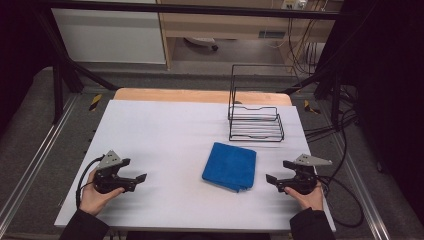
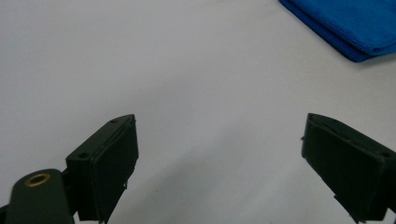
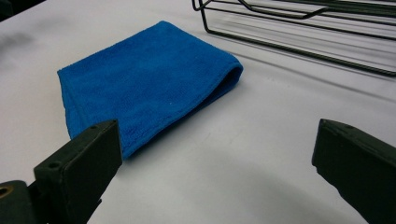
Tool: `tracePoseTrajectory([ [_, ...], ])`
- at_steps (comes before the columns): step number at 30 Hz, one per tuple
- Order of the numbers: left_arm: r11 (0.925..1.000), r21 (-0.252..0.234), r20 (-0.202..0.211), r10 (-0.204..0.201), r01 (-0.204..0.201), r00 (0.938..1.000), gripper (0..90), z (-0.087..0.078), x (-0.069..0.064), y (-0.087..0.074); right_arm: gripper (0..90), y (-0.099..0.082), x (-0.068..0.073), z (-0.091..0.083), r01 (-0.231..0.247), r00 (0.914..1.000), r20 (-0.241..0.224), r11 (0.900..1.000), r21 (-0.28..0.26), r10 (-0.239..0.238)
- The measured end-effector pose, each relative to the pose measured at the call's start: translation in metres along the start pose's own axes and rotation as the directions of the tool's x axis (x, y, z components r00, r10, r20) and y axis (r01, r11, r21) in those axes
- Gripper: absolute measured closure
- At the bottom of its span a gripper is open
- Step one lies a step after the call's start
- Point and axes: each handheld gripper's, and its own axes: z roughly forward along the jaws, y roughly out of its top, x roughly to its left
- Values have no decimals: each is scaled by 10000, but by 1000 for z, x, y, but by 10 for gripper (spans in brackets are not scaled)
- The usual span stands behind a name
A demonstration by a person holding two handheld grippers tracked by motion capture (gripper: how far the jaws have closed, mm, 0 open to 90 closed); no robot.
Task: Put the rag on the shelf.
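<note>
High view: folded blue cloth (image 1: 230, 166) lies centre-right on the white table (image 1: 165, 130), wire rack (image 1: 255, 122) just above it. Right gripper (image 1: 272, 178) is nearer than left gripper (image 1: 141, 177); both aim inward, jaws wide, empty.

Left gripper view: cloth (image 2: 345, 25) upper right, well apart.

Right gripper view: cloth (image 3: 144, 79) ahead, upper left, path unobstructed; rack (image 3: 299, 28) along top.

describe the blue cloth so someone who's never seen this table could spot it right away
Start at the white table and find the black wire rack at its far right. Just nearer the person than that rack, between the left gripper and the right gripper, lies the blue cloth. It is folded flat, the one soft, brightly coloured thing there.
</note>
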Motion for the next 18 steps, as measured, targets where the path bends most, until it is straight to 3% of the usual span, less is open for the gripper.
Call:
tracePoseTrajectory([
  [8,10000,9,-41,-67,67,10000,103,0,0,-2,25,0,3,3,40,10000,-12,9998,192,-40],
  [18,9999,-79,-159,-89,88,9998,99,-2,0,-2,49,7,22,13,421,9991,-127,9982,416,-416],
])
